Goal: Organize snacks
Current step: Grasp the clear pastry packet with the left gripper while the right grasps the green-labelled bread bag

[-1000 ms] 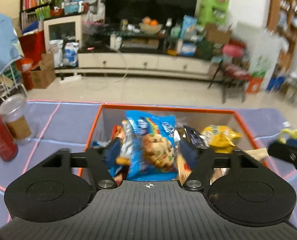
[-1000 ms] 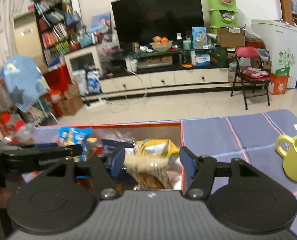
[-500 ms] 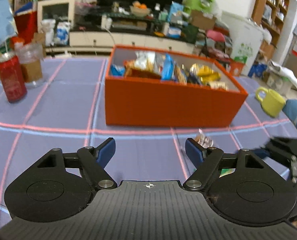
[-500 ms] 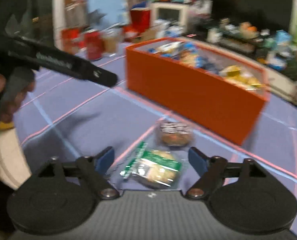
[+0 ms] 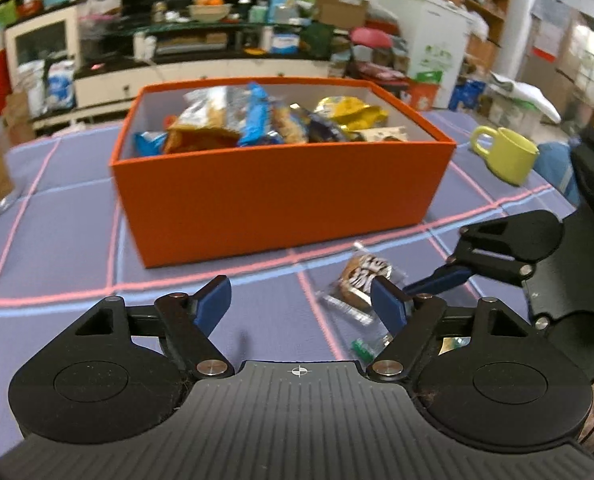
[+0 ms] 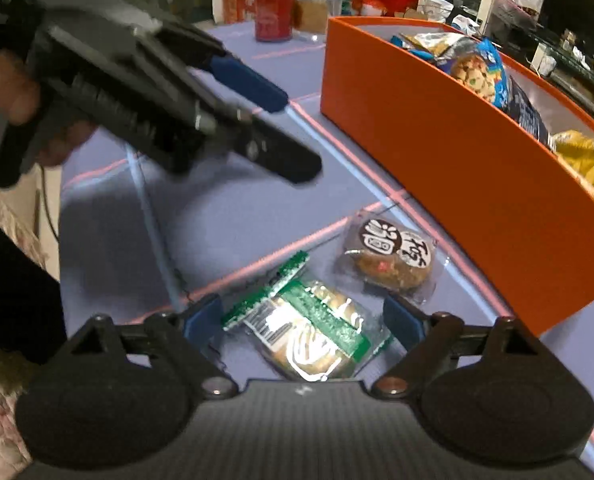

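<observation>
Left gripper (image 5: pixel 301 302): jaws wide, empty, poised over bare purple cloth (image 5: pixel 57 248), idle for now. Orange box (image 5: pixel 281 192): behind, packed with snacks, likely destination. Round cookie packet (image 6: pixel 393 258): loose on cloth, just before box. Green-striped packet (image 6: pixel 313 332): between spread fingers of right gripper (image 6: pixel 303 322), unclamped, apparently lined up for pickup.
</observation>
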Available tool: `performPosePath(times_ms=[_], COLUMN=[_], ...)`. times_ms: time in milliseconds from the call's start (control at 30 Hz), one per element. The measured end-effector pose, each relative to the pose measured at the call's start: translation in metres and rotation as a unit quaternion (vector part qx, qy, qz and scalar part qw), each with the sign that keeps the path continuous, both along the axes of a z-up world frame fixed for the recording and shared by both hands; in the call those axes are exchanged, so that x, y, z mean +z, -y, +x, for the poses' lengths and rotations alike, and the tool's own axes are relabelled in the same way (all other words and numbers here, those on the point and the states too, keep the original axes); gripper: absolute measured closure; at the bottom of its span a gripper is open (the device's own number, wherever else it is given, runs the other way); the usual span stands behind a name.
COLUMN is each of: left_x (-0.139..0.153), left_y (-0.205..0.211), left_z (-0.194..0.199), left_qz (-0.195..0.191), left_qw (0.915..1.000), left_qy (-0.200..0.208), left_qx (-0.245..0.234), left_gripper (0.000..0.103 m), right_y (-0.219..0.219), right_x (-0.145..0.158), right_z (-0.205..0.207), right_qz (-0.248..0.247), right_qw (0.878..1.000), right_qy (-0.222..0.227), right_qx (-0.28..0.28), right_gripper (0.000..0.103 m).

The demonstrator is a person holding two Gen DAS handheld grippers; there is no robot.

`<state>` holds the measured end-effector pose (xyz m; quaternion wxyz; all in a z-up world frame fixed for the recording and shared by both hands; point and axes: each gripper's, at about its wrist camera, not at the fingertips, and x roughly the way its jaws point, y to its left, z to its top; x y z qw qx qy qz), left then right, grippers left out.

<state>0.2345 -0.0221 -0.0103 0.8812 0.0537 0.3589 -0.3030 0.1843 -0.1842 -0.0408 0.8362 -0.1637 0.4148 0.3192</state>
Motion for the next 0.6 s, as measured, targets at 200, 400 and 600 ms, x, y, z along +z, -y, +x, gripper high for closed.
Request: performPosePath(times_ms=[200,400,600], left_x=[-0.007,-0.026,-0.037], left_y=[0.035,0.070,0.089], left_z=[0.003,0.000,0.007], left_qz=[0.006,0.026,0.032], left_qw=[0.9960,0.9895,0.9881], left_qy=[0.026,0.030,0.032], left_qx=[-0.085,-0.139,-0.147], left_gripper=[0.045,0.066,0.067], right_y=[0.003,0.021,0.037], right_x=[0.000,-0.004,-0.009], right_z=[-0.019,-0.068,-0.088], right_qz=[-0.015,-0.015,0.035], right_qw=[1.000,0.990,0.982], right_qy=[0.007,0.019,0.003], right_qx=[-0.025,-0.141,-0.184], right_gripper=[0.018,0.018,0.016])
